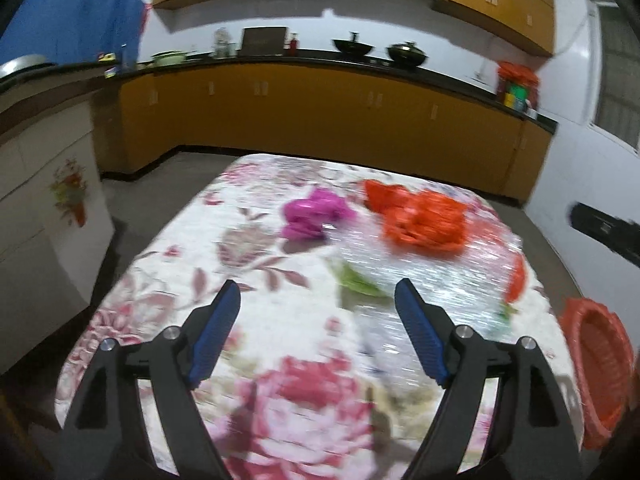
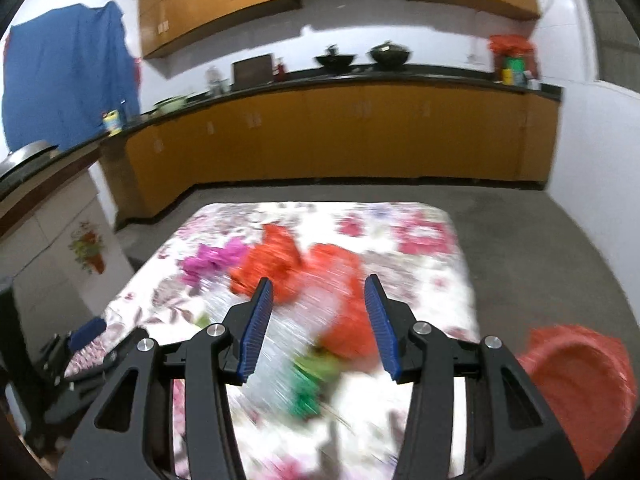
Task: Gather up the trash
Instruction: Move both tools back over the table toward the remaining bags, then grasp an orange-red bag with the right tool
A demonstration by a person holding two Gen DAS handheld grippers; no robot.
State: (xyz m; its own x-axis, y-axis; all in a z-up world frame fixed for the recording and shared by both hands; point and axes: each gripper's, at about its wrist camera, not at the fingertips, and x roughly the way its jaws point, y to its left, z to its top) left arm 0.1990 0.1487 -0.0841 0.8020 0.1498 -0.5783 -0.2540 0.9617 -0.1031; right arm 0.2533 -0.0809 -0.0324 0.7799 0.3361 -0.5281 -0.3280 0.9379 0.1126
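left gripper [image 1: 318,292] spread wide, nothing between the pads, hovering over the floral table [image 1: 180,280]; pink crumpled bag [image 1: 314,216] ahead and slightly left of centre, well apart. further right, orange crumpled bag [image 1: 420,220] and clear plastic wrap [image 1: 420,276], the wrap closest to the right finger; right gripper [image 2: 319,292] about half open, empty, orange bag straight ahead, so nearer that one; red basket [image 2: 580,380] low at far right.

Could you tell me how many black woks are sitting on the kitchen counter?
2: one wok left, another wok beside it on the right, both on the back counter. Others may be hidden.
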